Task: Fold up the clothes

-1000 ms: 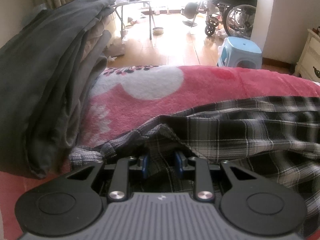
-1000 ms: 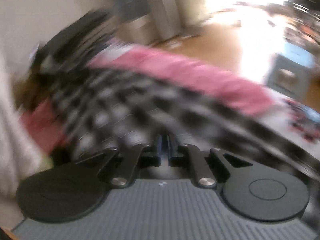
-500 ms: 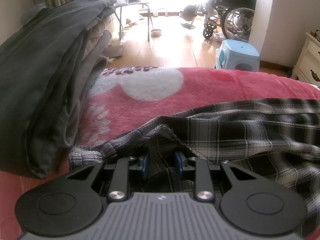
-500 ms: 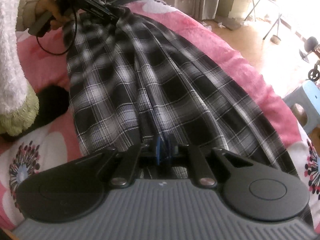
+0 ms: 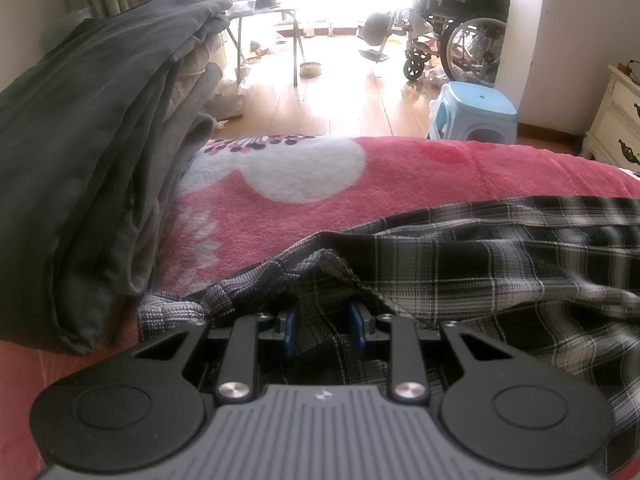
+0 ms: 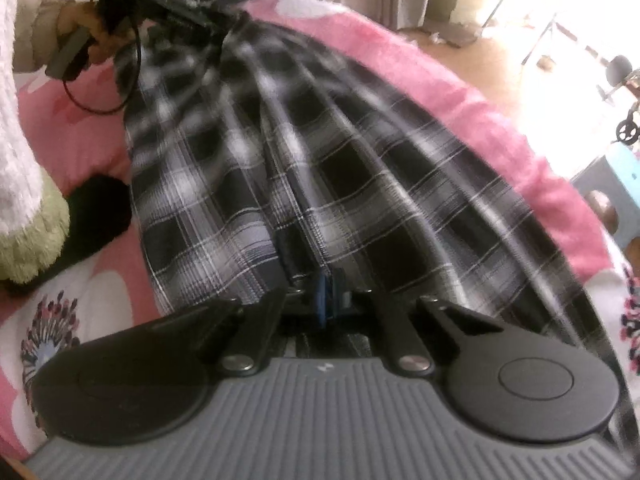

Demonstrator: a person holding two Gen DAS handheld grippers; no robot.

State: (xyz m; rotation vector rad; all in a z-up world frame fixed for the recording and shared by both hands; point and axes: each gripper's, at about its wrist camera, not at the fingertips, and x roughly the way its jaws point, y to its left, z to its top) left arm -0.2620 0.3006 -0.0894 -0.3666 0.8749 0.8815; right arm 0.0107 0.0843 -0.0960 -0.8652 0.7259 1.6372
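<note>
Both hand-held grippers work on one black-and-white plaid garment (image 6: 320,152) spread across a pink blanket (image 5: 400,184) with white flower shapes. In the right wrist view, the right gripper (image 6: 329,294) has its blue-padded fingers (image 6: 320,296) pinched together on the near edge of the cloth, which runs taut away from it toward the far end. There the left gripper (image 6: 176,12), held in a hand (image 6: 86,26), meets the bunched fabric. In the left wrist view, the left gripper (image 5: 323,330) shows its blue pads set partly apart, with a rumpled fold of plaid cloth between them; whether they actually clamp it cannot be told. A stack of folded grey bedding (image 5: 92,152) lies just left of the garment.
</note>
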